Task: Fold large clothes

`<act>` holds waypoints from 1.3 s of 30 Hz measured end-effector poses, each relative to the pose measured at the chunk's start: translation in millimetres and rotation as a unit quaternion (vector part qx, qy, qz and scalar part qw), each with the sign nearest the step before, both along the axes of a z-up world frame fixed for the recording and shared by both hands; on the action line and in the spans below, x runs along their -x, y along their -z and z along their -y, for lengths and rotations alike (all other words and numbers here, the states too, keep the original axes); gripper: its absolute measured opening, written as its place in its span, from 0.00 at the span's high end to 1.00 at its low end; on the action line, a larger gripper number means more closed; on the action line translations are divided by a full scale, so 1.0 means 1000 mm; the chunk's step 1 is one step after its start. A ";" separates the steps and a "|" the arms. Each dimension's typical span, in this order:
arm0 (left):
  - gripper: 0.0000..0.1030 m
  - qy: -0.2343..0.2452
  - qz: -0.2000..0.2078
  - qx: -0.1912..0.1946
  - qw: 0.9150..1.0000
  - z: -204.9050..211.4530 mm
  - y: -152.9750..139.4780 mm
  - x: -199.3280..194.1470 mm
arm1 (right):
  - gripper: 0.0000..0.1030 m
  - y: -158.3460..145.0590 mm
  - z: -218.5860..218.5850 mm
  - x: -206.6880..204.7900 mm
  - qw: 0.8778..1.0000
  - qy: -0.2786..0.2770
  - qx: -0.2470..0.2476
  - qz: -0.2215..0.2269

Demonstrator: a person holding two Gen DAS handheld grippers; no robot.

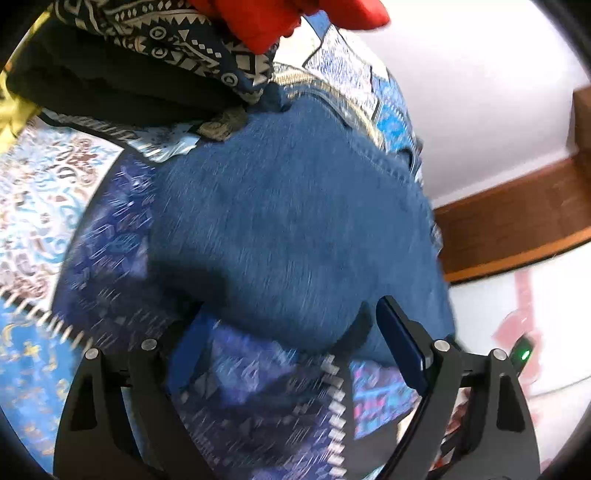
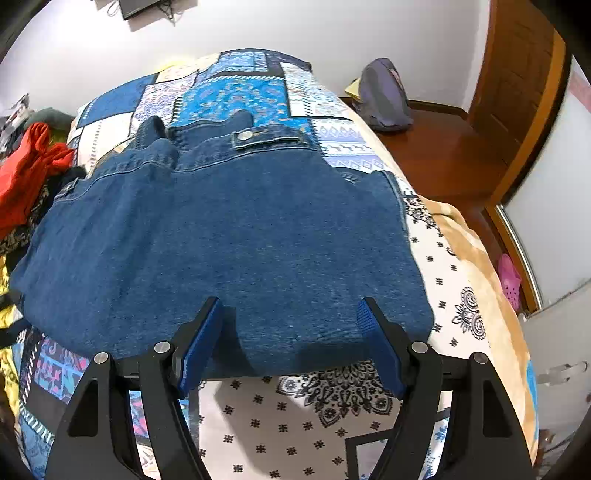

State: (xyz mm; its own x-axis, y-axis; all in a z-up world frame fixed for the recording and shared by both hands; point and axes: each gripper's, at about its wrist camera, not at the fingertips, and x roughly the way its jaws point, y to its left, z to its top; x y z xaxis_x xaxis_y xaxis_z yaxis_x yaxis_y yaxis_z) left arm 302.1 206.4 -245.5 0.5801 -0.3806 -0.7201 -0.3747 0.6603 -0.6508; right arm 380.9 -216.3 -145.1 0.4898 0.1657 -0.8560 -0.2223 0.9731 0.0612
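Observation:
A blue denim jacket (image 2: pixel 229 240) lies folded flat on the patchwork bedspread (image 2: pixel 236 92), its buttoned cuff (image 2: pixel 258 138) at the far end. My right gripper (image 2: pixel 290 314) is open, its blue pads over the jacket's near edge, holding nothing. In the left wrist view the same denim jacket (image 1: pixel 295 221) fills the middle, blurred by motion. My left gripper (image 1: pixel 291 317) is open at the jacket's near edge, with the fabric edge between the jaws but not clamped.
A pile of other clothes, red (image 1: pixel 288 18), patterned navy (image 1: pixel 177 40) and black, lies beyond the jacket on the left; the red cloth also shows in the right wrist view (image 2: pixel 29 177). A wooden bedside table (image 2: pixel 443 147) with a grey bag (image 2: pixel 384 96) stands right of the bed.

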 end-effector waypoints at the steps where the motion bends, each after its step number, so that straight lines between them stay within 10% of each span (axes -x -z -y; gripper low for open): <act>1: 0.14 -0.009 0.004 0.012 1.000 -0.003 0.002 -0.003 | 0.31 0.000 -0.001 -0.001 1.000 -0.001 0.003 0.000; 11: 0.44 -0.103 -0.008 -0.007 0.995 -0.015 0.004 -0.009 | 0.31 0.003 -0.010 -0.004 1.000 -0.005 0.021 -0.001; 17: 0.76 -0.089 0.002 -0.136 0.987 0.006 -0.037 -0.033 | 0.31 -0.001 -0.015 -0.006 1.000 -0.012 0.016 -0.013; 19: 0.79 -0.076 0.021 -0.182 0.980 0.020 -0.058 -0.040 | 0.31 -0.006 -0.018 -0.005 1.000 -0.016 0.006 -0.016; 25: 0.84 0.024 0.130 -0.355 0.925 0.104 -0.143 -0.057 | 0.31 -0.026 -0.037 -0.003 0.999 -0.032 -0.001 0.001; 39: 0.87 -0.009 0.190 -0.298 0.936 0.067 -0.212 -0.048 | 0.31 -0.015 -0.187 0.022 0.981 -0.187 -0.033 -0.033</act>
State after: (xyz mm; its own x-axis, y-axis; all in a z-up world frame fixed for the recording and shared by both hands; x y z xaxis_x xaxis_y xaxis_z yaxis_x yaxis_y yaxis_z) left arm 350.3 139.9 -33.1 0.8398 0.0339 -0.5418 -0.2048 0.9441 -0.2584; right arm 359.4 -28.8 -129.6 0.3278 0.3790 -0.8654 -0.5564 0.8178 0.1473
